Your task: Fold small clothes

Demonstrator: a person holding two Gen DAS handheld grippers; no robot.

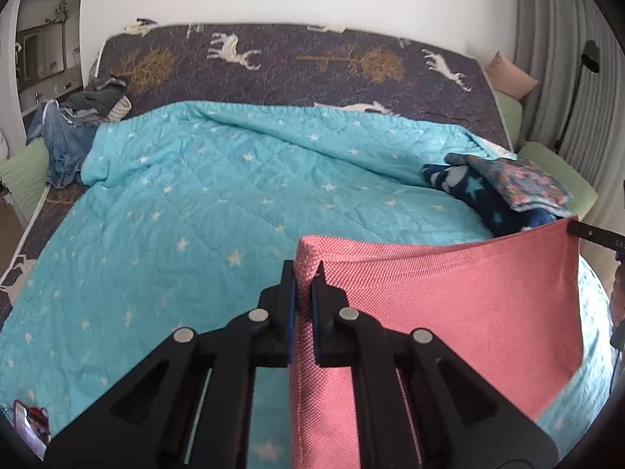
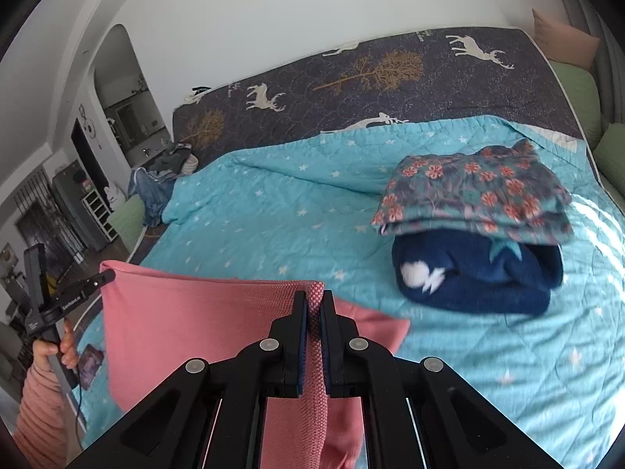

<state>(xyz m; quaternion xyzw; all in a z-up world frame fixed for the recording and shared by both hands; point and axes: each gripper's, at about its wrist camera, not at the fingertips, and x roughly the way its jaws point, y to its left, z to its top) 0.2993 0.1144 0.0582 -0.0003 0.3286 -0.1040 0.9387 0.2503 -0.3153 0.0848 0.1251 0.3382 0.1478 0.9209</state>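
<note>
A pink knit garment (image 1: pixel 449 297) hangs stretched between my two grippers above the blue star quilt (image 1: pixel 203 203). My left gripper (image 1: pixel 304 269) is shut on its left top corner. My right gripper (image 2: pixel 315 299) is shut on the other top corner of the garment (image 2: pixel 187 320). The right gripper's tip shows at the far right of the left wrist view (image 1: pixel 582 230). The left gripper shows at the left of the right wrist view (image 2: pixel 105 275), held by a hand in a pink sleeve.
A folded floral garment (image 2: pixel 476 195) lies on a folded navy fleece (image 2: pixel 476 277) at the quilt's (image 2: pixel 273 215) right. A heap of jeans and dark clothes (image 1: pixel 78 117) sits at the far left. Green cushions (image 1: pixel 554 172) line the bed's edge.
</note>
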